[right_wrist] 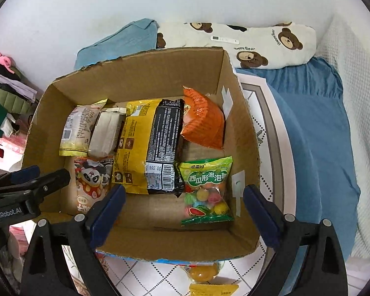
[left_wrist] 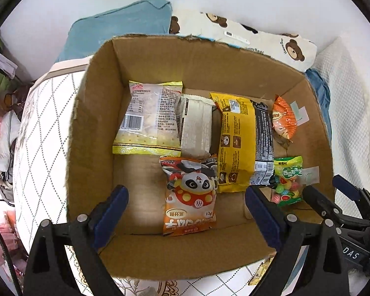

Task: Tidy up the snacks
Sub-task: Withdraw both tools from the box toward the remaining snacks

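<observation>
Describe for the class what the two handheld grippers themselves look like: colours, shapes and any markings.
Both the left gripper and the right gripper have black, angular plastic frames with round silver pivot pins. Each finger carries a dark blue pad. White lettering reads "GenRobot.AI" on the left unit's side and "DAS" on the right's. A black cable runs beside the left gripper.

Bear-print pillow (right_wrist: 271, 42) beside teal pillow (right_wrist: 120, 42) against white wall (right_wrist: 111, 0); blue blanket (right_wrist: 315, 123) right.
</observation>
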The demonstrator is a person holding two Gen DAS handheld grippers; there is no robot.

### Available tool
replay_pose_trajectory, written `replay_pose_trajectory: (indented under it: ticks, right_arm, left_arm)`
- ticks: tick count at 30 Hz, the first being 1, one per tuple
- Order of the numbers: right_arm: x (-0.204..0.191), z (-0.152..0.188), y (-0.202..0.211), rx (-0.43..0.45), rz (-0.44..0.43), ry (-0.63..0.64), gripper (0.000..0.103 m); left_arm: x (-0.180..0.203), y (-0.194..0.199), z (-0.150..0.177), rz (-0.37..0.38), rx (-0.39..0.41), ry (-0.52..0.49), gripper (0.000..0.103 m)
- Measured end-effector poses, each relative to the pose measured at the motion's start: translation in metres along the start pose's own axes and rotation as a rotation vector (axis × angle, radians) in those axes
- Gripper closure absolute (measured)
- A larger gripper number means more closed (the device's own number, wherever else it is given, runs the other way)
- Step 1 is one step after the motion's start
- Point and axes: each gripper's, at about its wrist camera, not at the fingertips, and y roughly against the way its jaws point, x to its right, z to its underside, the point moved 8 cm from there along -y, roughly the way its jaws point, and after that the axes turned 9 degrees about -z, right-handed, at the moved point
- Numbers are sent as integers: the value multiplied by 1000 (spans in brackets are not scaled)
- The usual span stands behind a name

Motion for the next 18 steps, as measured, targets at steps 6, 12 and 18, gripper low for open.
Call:
replay_pose_trajectory:
  ticks: [6,12,18]
  right_arm:
    - [-6,7,15,37,-2,14,5]
    - [-15,20,40,87,-8,40,5]
    - [-28,33,74,160,-16,70,5]
  left_arm:
    - [-3,23,12,-2,49,1,6]
    - [-3,49,25,-10,108,-1,6]
    - [-4,80,39,6,167,8,6]
